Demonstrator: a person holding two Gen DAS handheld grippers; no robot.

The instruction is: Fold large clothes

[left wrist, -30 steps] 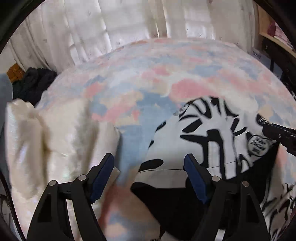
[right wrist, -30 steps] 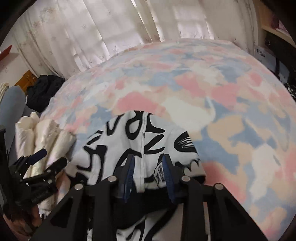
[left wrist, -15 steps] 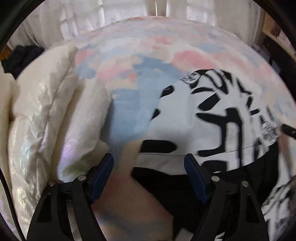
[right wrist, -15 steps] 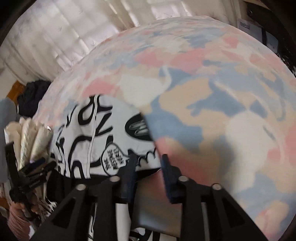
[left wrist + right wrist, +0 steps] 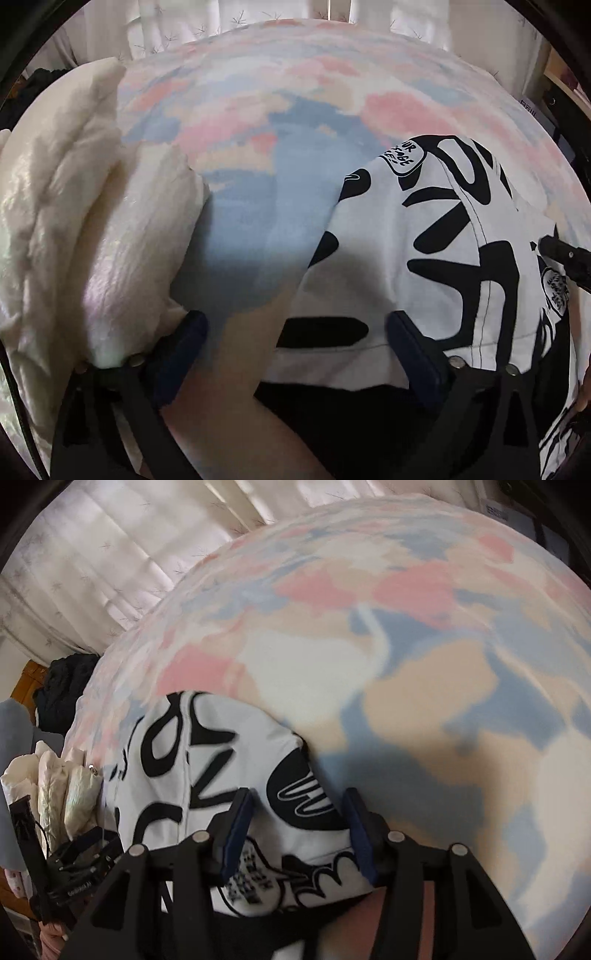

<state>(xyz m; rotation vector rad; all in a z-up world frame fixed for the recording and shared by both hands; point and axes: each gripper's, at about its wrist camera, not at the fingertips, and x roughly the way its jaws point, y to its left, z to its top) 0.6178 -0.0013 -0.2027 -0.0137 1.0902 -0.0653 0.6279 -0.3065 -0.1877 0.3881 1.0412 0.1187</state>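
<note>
One white shirt with black letters (image 5: pixel 436 258) lies on the bed (image 5: pixel 295 122), which has a pink, blue and cream cover. One puffy cream coat (image 5: pixel 85 229) sits just beside it on the bed. There are two grippers. The left gripper (image 5: pixel 295 332) has its jaws opening wide, and the shirt's edge lies between them, not squeezed. The right gripper (image 5: pixel 299 830) also has its jaws opening, and a bit of shirt sits loose between them. One dark pile of clothes (image 5: pixel 64 686) rests past the bed's far corner.
</note>
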